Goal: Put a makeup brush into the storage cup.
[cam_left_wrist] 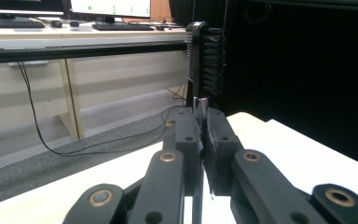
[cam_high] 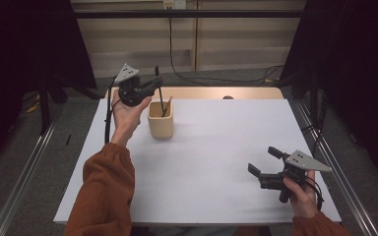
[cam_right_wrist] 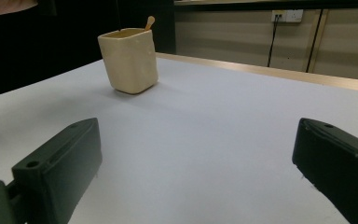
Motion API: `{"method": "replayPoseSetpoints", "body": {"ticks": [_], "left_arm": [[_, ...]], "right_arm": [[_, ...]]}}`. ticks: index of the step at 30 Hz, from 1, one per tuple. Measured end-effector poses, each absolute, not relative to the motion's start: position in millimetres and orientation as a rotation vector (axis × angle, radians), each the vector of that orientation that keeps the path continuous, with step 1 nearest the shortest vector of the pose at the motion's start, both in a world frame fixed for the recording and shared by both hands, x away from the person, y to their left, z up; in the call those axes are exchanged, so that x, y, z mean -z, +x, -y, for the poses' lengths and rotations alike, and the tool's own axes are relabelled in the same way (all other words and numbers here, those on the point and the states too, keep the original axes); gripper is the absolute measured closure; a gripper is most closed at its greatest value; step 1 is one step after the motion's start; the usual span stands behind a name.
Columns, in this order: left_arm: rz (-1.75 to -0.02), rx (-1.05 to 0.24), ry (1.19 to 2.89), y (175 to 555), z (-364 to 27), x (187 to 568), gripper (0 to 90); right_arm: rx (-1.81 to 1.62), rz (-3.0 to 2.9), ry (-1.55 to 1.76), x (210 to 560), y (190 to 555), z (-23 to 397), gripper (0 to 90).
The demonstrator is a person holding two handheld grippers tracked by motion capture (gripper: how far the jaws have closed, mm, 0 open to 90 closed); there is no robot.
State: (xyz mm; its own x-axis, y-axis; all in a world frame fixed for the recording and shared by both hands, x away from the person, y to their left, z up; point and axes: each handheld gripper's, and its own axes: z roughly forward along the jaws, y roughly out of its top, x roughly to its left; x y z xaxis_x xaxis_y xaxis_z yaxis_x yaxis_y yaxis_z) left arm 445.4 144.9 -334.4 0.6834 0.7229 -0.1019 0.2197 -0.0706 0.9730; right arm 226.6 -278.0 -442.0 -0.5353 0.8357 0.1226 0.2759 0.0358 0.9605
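Observation:
A cream square cup [cam_high: 160, 120] stands on the white table [cam_high: 216, 162] at its far left, with a wooden stick [cam_high: 167, 105] leaning inside. My left gripper [cam_high: 156, 82] hovers just above and behind the cup, shut on a thin black brush [cam_high: 160, 97] whose lower end reaches down into the cup. In the left gripper view the jaws [cam_left_wrist: 203, 128] pinch the handle, and the bristled head [cam_left_wrist: 205, 56] stands upright above them. My right gripper [cam_high: 262, 160] rests open near the table's front right, nothing between its jaws [cam_right_wrist: 198, 163]. The cup [cam_right_wrist: 129, 60] and stick [cam_right_wrist: 149, 22] lie far ahead of it.
A wooden strip [cam_high: 202, 92] runs along the table's far edge. Metal rails [cam_high: 24, 167] flank the table on the floor, and cables [cam_high: 216, 78] trail behind it. A desk with keyboards and monitors [cam_left_wrist: 107, 14] stands beyond.

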Motion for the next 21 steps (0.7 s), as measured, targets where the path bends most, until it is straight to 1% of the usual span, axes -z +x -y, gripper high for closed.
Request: {"method": "replayPoseSetpoints", "body": {"ticks": [12, 21], "left_arm": [[-0.817, -0.468, 1.636, 444.3, -148.6, 352.9, 85.5], [-0.813, -0.469, 1.659, 447.1, -145.4, 359.7, 85.4]], "right_arm": [[-1.524, -1.832, 1.125, 442.2, 226.6, 277.6, 0.2], [-1.523, -1.829, 1.128, 442.3, 226.4, 277.7, 0.2]]}}
